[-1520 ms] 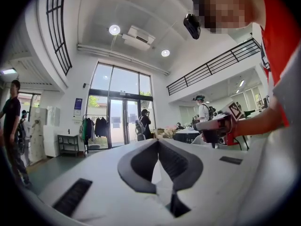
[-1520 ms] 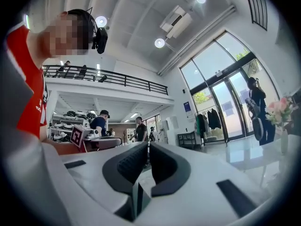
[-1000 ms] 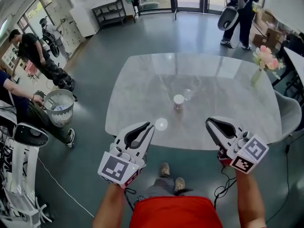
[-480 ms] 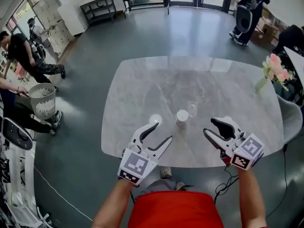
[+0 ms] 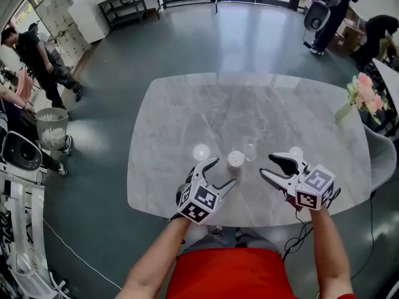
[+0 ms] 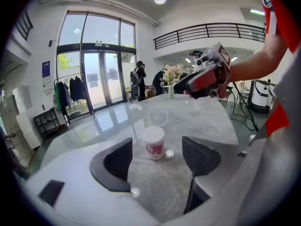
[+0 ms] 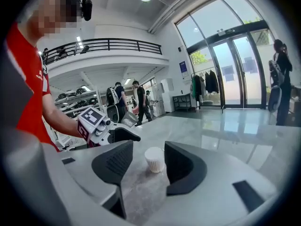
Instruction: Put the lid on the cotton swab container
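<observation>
A small white cotton swab container [image 5: 235,161] with a red label stands on the marble table [image 5: 187,104], its top uncovered. Its clear round lid [image 5: 250,151] lies on the table just behind it to the right. My left gripper [image 5: 221,174] hovers just left of the container, jaws opening with nothing between them. My right gripper [image 5: 267,166] is to its right, jaws opening too and empty. In the left gripper view the container [image 6: 153,142] stands ahead of the jaws and the lid [image 6: 157,118] lies beyond. In the right gripper view the container [image 7: 154,159] shows between the spread jaws.
A vase of pink flowers [image 5: 360,93] stands at the table's right edge. A mesh waste basket [image 5: 52,126] and several people are on the floor to the left, more people at the far right. The table's near edge runs just under both grippers.
Both grippers have moved forward from the table's near edge to either side of the container. Their jaws have spread from nearly shut to wide.
</observation>
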Action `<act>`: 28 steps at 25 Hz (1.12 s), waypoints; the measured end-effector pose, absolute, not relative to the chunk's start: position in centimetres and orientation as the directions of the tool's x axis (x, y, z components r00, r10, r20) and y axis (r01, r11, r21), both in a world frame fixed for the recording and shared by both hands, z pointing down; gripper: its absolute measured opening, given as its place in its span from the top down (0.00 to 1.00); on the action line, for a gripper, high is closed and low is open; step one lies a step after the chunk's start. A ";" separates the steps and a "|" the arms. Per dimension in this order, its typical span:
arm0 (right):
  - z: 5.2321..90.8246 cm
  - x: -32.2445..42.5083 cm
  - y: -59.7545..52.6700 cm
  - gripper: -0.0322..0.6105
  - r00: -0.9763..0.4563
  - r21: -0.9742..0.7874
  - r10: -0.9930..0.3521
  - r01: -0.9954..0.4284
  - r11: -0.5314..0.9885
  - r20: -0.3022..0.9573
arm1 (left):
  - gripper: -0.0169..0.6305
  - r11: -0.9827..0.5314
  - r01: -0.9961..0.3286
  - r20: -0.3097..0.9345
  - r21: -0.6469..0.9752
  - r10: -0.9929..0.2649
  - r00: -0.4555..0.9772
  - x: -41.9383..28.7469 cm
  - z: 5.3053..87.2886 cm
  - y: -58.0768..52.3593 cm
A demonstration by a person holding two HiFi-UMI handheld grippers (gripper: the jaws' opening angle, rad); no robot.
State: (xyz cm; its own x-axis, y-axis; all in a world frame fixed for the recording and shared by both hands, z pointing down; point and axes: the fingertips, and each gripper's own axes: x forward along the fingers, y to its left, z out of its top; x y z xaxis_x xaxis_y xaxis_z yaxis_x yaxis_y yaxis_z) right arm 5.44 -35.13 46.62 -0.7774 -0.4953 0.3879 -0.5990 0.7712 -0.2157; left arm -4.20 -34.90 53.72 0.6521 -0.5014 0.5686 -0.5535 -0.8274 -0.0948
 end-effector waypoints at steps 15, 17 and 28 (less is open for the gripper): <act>50.6 3.8 -38.7 0.59 -0.836 -0.328 -0.358 -0.506 0.798 0.417 | 0.44 -0.813 -0.581 0.643 -0.049 -0.470 0.604 -1.3 60.1 -39.6; 50.6 3.0 -38.8 0.59 -0.846 -0.333 -0.337 -0.485 0.809 0.414 | 0.44 -0.821 -0.570 0.640 -0.036 -0.457 0.617 -1.0 60.4 -39.6; 50.2 -1.9 -37.7 0.70 -0.893 -0.378 -0.194 -0.357 0.854 0.405 | 0.50 -0.838 -0.545 0.618 -0.037 -0.447 0.646 -0.8 60.6 -39.7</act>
State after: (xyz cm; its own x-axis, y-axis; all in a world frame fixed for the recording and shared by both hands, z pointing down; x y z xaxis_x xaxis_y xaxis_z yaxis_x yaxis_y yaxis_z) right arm -1.93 -37.66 50.24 -0.8935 -0.1942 0.4050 -0.3570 0.8542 -0.3780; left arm -0.76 -39.73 60.62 0.6461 -0.4474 0.6184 -0.5449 -0.8377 -0.0368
